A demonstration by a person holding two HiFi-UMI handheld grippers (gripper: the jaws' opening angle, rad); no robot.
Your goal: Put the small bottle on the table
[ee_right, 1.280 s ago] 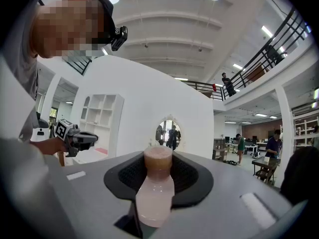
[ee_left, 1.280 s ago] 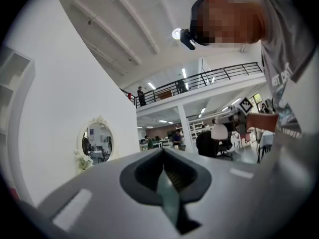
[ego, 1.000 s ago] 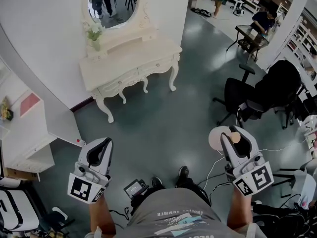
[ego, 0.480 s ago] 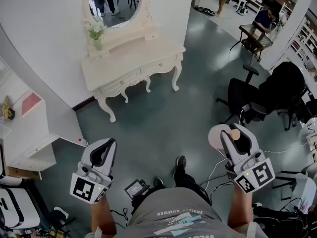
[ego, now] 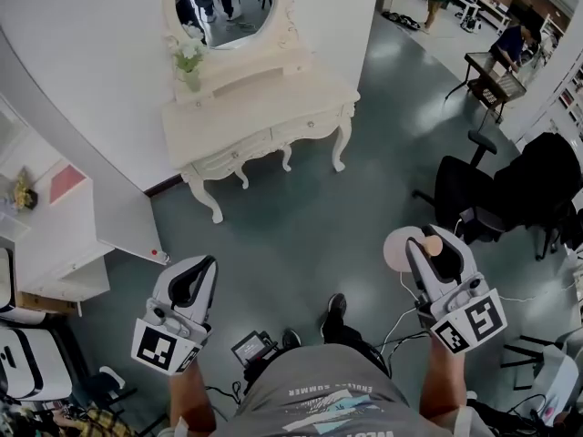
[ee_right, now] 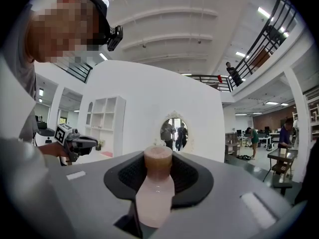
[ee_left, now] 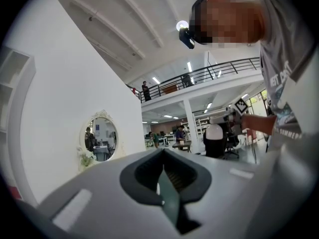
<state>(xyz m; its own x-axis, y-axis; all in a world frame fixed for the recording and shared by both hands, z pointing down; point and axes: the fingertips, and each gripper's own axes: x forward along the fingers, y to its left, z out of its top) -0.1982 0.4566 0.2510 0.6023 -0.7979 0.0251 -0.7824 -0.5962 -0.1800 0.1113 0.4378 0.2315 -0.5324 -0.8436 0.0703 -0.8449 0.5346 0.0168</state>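
Right gripper [ego: 426, 246] is squeezing the small pale pink plastic bottle [ee_right: 155, 195] with a brown cap, down at four o'clock. Left gripper [ego: 200, 267] is pinching shut on nothing. Carrying is going on, I think: the cream carved dressing table [ego: 273, 103] is waiting at eleven o'clock (well apart), so walking over is coming next.

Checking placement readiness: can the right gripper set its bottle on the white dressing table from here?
Probably not yet. The right gripper holds the small bottle, but the table stands well ahead across the floor; nothing blocks the way.
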